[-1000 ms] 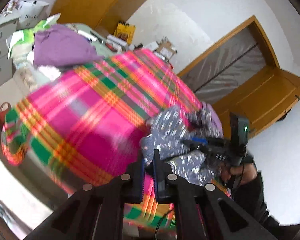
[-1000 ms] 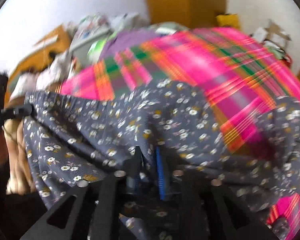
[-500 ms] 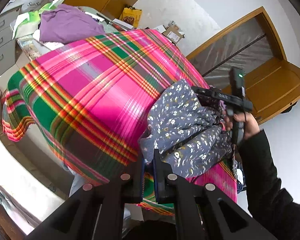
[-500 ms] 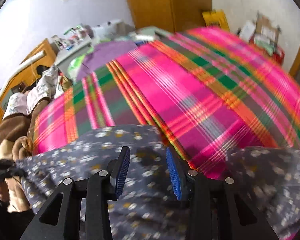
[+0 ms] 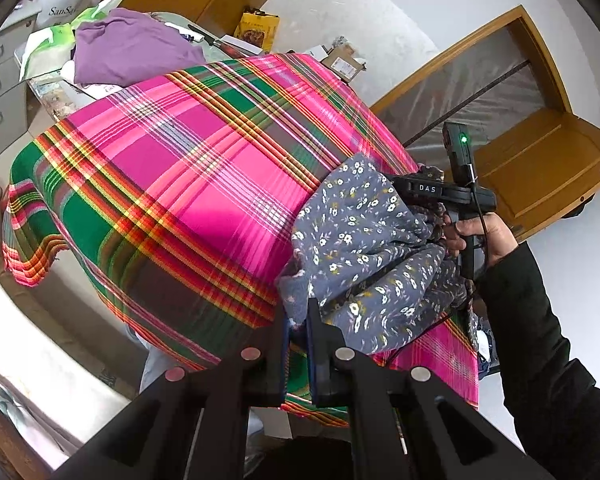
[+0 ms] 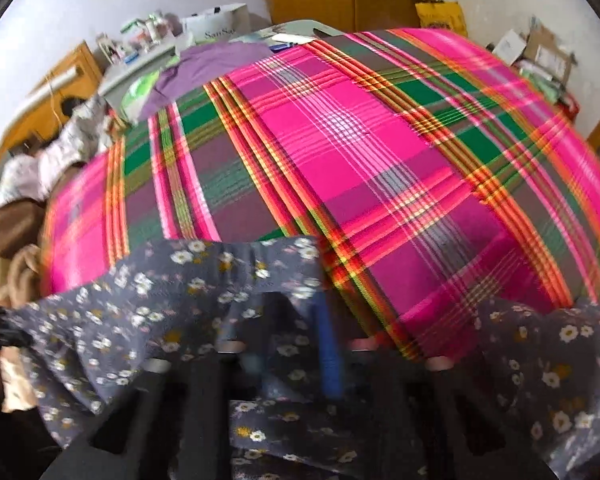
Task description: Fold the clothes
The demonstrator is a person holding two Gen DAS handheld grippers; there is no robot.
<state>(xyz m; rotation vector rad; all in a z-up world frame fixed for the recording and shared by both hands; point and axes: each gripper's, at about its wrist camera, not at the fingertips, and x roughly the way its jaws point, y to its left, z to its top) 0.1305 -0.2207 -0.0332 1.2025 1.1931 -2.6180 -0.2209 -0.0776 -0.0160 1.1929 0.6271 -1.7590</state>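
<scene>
Gripping floral garment (image 5: pixel 364 256), left gripper (image 5: pixel 298 322), right gripper (image 6: pixel 288 332) jaws just closing, plaid cloth (image 5: pixel 188 184)

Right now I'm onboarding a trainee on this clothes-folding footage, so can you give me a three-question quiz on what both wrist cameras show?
1. True or false: the left gripper is shut on an edge of the grey floral-print garment.
2. Multiple choice. What does the garment lie on? A) a bare wooden table B) a pink, green and orange plaid cloth C) a white sheet
3. Short answer: the right gripper's jaws have just been closing. What is between them?

Key
1. True: fabric is pinched between its pads.
2. B.
3. The same floral garment; the picture is blurred, but fabric covers the fingers.
</scene>
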